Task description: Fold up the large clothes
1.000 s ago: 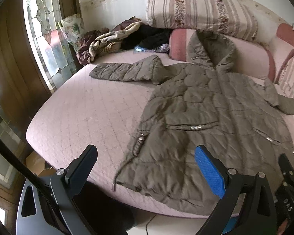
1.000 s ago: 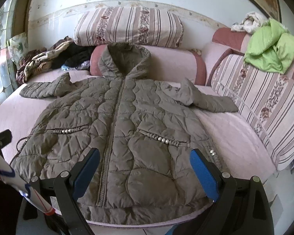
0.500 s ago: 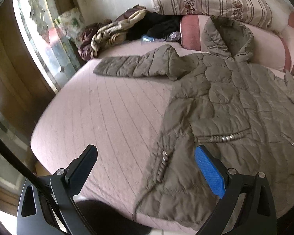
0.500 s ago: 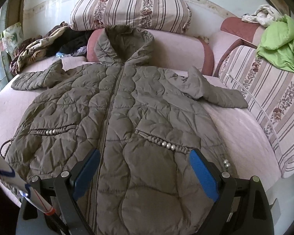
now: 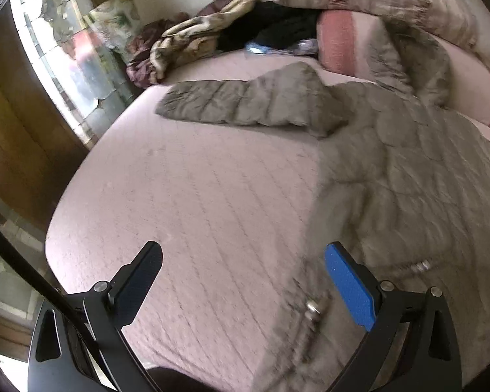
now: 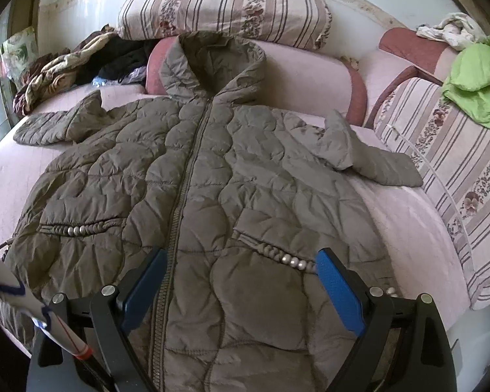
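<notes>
An olive quilted hooded coat (image 6: 212,179) lies flat, front up and zipped, on a pink bed (image 6: 408,222). Its sleeves spread out to both sides and its hood rests against a bolster. In the left wrist view the coat (image 5: 408,176) fills the right side, with its left sleeve (image 5: 245,104) stretched across the bed (image 5: 192,202). My left gripper (image 5: 241,264) is open and empty, above the bed beside the coat's left hem. My right gripper (image 6: 241,268) is open and empty, above the coat's lower front near the zip.
A heap of clothes (image 6: 68,65) lies at the bed's far left corner. Striped pillows (image 6: 225,3) and a pink bolster (image 6: 310,78) line the back. A striped cushion (image 6: 447,163) and a green garment (image 6: 477,81) are at the right. A window (image 5: 58,52) borders the left.
Both grippers have moved forward over the bed. The left one swung left, toward the coat's left sleeve and side. The coat has not moved and both grippers stay open.
</notes>
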`<action>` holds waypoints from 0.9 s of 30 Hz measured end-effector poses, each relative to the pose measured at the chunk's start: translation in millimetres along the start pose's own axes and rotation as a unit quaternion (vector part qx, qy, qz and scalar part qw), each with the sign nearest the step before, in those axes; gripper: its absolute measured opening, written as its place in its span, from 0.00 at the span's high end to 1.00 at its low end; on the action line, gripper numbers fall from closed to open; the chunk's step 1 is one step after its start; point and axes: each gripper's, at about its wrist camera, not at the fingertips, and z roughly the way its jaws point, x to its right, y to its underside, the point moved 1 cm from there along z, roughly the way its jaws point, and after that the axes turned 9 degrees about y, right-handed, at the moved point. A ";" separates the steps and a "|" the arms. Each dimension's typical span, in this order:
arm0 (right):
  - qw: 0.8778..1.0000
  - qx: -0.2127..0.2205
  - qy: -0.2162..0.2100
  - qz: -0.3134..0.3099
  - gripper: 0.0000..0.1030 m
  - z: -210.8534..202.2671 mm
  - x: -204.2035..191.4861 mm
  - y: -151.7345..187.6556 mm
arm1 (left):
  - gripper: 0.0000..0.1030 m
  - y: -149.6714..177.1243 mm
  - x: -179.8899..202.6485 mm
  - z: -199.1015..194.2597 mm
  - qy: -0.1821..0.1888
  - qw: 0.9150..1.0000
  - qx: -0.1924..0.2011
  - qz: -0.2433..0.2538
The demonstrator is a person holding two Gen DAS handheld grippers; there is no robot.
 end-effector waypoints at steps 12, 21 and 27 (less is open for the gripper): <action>1.000 -0.018 -0.007 -0.006 0.08 32.0 -21.6 -11.6 | 0.03 -43.7 -64.8 69.4 0.012 0.993 -0.033 -0.114; 0.999 -0.026 -0.018 0.011 0.08 57.1 -21.8 -11.2 | 0.03 -94.5 -130.9 155.7 0.098 0.957 -0.065 -0.265; 0.998 -0.041 -0.036 0.023 0.08 76.9 -23.3 -7.4 | 0.40 -130.3 -158.1 206.7 0.132 0.938 -0.078 -0.311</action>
